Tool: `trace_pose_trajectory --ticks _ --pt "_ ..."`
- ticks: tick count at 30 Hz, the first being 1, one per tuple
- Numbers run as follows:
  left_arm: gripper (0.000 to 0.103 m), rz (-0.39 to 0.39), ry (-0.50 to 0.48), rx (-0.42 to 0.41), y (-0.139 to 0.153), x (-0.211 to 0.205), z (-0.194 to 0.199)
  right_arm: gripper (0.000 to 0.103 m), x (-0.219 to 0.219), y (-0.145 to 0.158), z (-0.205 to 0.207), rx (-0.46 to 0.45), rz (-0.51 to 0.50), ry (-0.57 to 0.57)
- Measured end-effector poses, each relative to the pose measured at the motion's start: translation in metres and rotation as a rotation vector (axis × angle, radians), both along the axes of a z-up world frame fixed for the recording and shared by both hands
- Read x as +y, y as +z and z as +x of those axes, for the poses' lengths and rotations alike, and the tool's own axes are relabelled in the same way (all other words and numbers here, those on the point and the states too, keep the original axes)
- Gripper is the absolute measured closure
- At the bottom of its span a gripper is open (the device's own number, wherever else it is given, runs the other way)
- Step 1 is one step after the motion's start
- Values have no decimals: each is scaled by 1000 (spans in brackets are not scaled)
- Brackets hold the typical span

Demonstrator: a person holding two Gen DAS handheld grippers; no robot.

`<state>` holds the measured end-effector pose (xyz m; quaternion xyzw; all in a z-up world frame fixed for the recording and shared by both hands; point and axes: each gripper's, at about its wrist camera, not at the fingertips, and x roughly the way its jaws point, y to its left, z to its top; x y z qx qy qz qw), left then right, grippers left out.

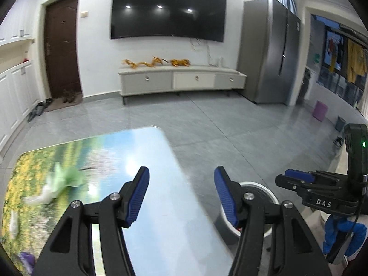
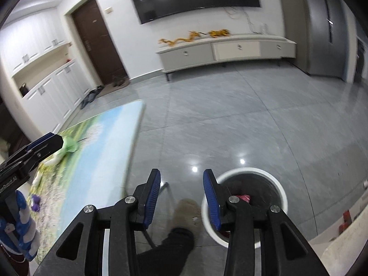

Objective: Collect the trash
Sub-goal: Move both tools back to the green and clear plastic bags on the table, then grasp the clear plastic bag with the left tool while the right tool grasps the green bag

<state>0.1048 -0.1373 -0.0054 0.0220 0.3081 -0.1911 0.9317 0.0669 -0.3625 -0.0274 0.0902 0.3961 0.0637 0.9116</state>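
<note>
Crumpled green trash [image 1: 69, 177] lies on the table with the landscape print [image 1: 147, 156], with white scraps [image 1: 43, 195] beside it and a purple scrap [image 1: 25, 260] near the front edge. My left gripper [image 1: 181, 191] is open above the table's right edge and holds nothing. My right gripper [image 2: 181, 195] is open too, with only floor between its blue pads. It hovers just left of the white-rimmed trash bin [image 2: 276, 184]. Inside the bin lies a pink item [image 2: 243, 198]. The bin [image 1: 264, 189] sits on the floor right of the table. The green trash [image 2: 69, 145] and purple scrap [image 2: 35, 200] also show in the right wrist view.
A person's slippered foot [image 2: 186, 209] stands between table and bin. Blue-gloved hands [image 1: 340, 232] hold the grippers. Grey tiled floor [image 2: 230, 115] stretches to a low TV cabinet [image 1: 181, 78], a fridge [image 1: 269, 50] and a door [image 1: 62, 46]. A purple stool [image 1: 320, 110] stands far right.
</note>
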Motion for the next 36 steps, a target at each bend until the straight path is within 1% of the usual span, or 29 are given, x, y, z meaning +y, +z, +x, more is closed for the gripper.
trace_pose_trajectory --ticks 6,12,17,22,23,24,26,28,30,32,36 --pt "46 -4 84 -43 8 59 4 67 65 12 21 -13 -17 112" --pt "46 -11 160 -47 6 112 13 67 126 14 46 -5 -26 212" --pt "46 2 214 -40 -2 152 20 67 170 11 60 6 -23 276" --pt "46 6 260 10 -13 201 36 66 212 2 81 23 -16 345" --pt "46 11 267 25 -16 213 41 63 220 0 85 28 -14 359" --pt "46 18 269 39 -19 224 46 61 229 -2 90 32 -13 375" --pt "46 42 266 68 -25 248 56 60 244 -7 99 37 -14 413" --pt "46 65 245 100 -31 263 67 58 259 -12 109 44 -15 453" --pt "46 78 219 127 -37 273 76 56 270 -18 118 49 -17 488" --pt "46 82 156 171 -46 279 88 54 279 -25 126 54 -12 519" --pt "46 108 86 241 -66 277 106 49 299 -36 144 59 -6 576"
